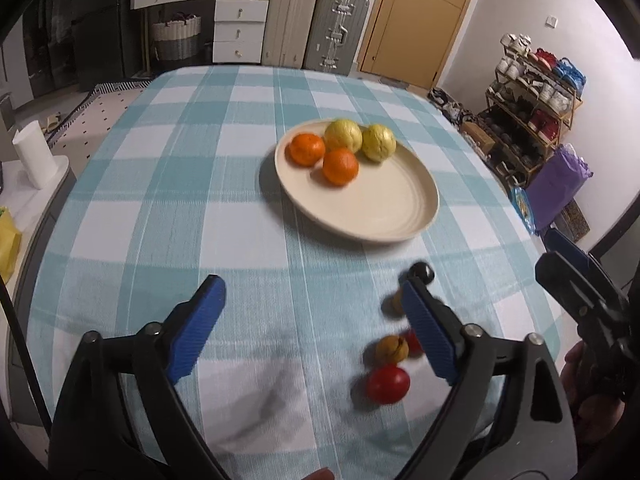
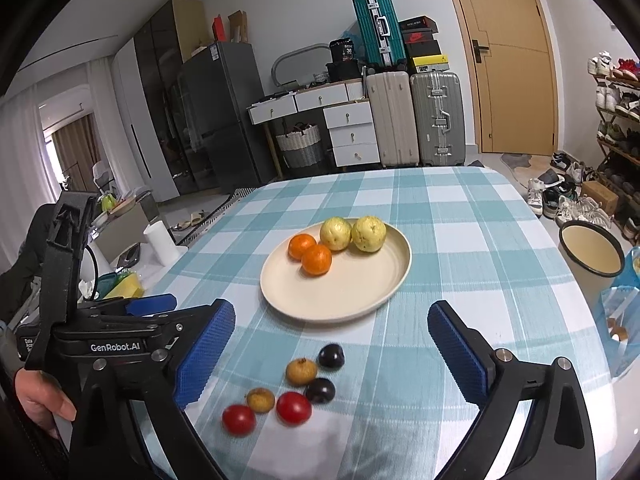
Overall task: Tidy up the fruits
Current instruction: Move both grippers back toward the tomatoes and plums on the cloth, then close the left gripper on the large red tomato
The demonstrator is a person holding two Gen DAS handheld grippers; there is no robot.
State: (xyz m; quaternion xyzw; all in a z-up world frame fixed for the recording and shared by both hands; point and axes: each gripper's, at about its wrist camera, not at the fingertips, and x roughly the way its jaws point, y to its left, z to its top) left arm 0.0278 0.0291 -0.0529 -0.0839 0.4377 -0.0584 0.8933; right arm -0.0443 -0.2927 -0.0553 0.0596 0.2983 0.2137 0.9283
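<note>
Teal-checked tablecloth (image 2: pixel 460 240), cream plate (image 2: pixel 360 292), suitcases (image 2: pixel 416 116) by wooden door (image 2: pixel 516 60)

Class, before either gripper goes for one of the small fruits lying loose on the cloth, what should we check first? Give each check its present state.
1. Left gripper open, nothing between its fingers: ok.
2. Right gripper open and empty: ok.
3. Plate has free room beside the oranges and the yellow fruits: ok.
4. Small fruits all in view on the tablecloth: ok.
5. Small fruits spaced apart for a clean grip: not ok, they cluster closely.
</note>
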